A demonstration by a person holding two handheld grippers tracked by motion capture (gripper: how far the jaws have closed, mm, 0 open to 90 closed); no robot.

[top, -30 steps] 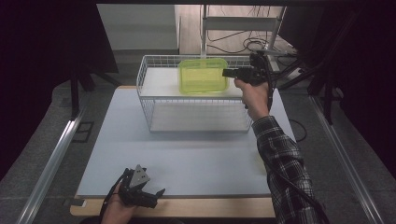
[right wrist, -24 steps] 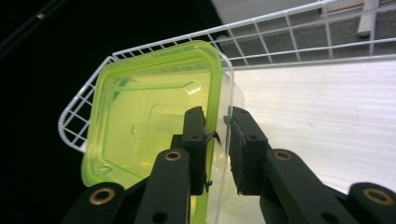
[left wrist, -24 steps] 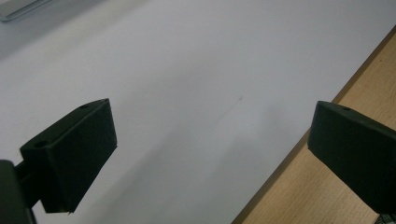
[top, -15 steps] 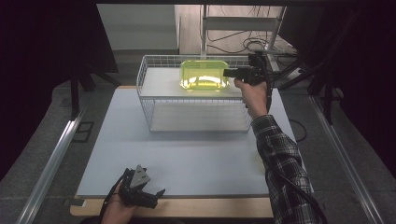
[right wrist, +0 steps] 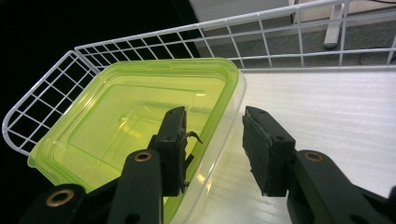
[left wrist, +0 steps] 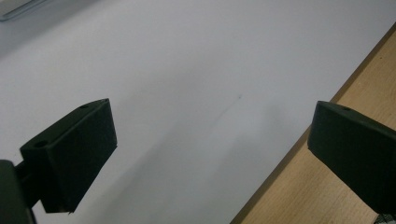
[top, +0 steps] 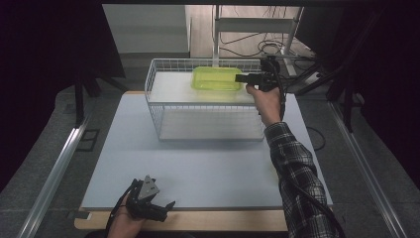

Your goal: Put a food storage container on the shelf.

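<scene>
Here the right gripper (top: 242, 78) was at the far right of the scene, above the upper shelf of the white wire rack (top: 163, 106), and its tips reached the right rim of the green container (top: 216, 78). In the right gripper view the container (right wrist: 126, 126) stood flat on the white shelf board (right wrist: 327, 102), in the corner of the wire rail. The jaws of this gripper (right wrist: 212, 144) had just been opening and stood at a middle width. One jaw was inside the container and the other outside it, so the clear wall was between them, but the outer pad did not press on it; a gap showed on that side.

The left gripper (top: 166, 208) was at the near left edge of the table (top: 208, 168), held low in the left hand (top: 124, 223), well apart from the rack. In the left gripper view its jaws were wide open, with nothing between them except the white mat (left wrist: 196, 70) and the wooden edge (left wrist: 327, 196).
</scene>
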